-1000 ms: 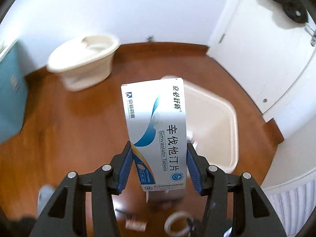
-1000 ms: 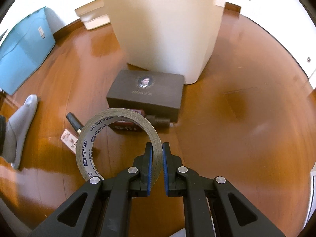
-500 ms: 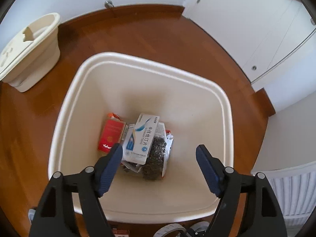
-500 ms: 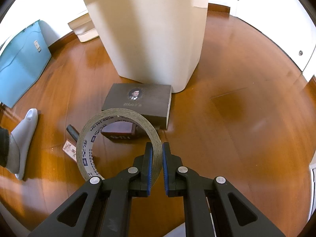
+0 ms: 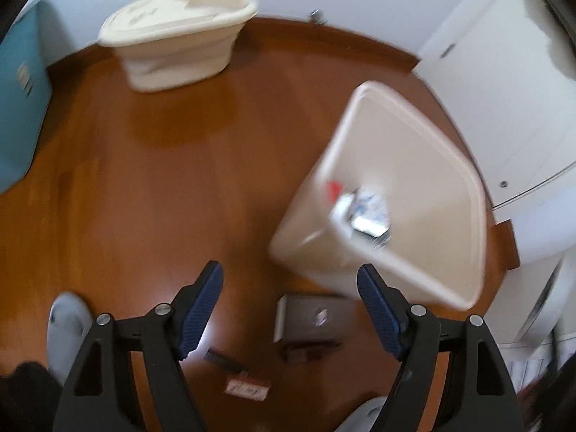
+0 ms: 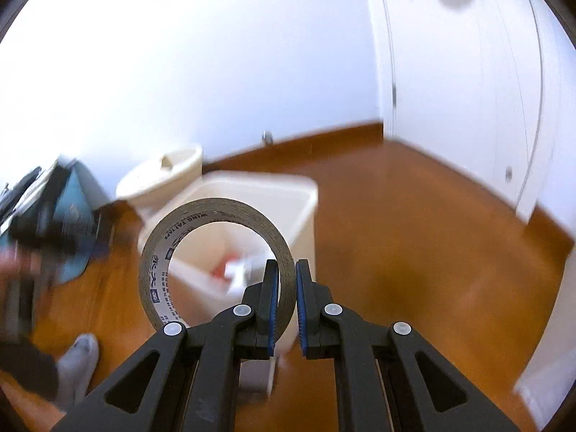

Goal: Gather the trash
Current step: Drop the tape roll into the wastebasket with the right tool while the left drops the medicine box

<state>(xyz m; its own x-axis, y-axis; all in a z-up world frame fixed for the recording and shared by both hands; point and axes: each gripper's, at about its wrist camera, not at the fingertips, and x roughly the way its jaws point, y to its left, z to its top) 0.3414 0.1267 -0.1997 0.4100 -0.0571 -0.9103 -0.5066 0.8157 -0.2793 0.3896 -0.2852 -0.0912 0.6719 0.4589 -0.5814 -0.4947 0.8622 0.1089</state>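
Trash bin (image 5: 414, 194), cream and open-topped, sat at about two o'clock from the left gripper (image 5: 289, 304), whose jaws gaped wide and empty, where a second earlier they had clamped the medicine box, now among the litter (image 5: 363, 208) in the bin. Beyond the left fingertips a dark box (image 5: 313, 318) lay on the wooden floor (image 5: 144, 187) at six o'clock of the bin. The right gripper (image 6: 286, 288) stayed pinched on the tape roll (image 6: 216, 262), now raised so that the bin showed at twelve o'clock.
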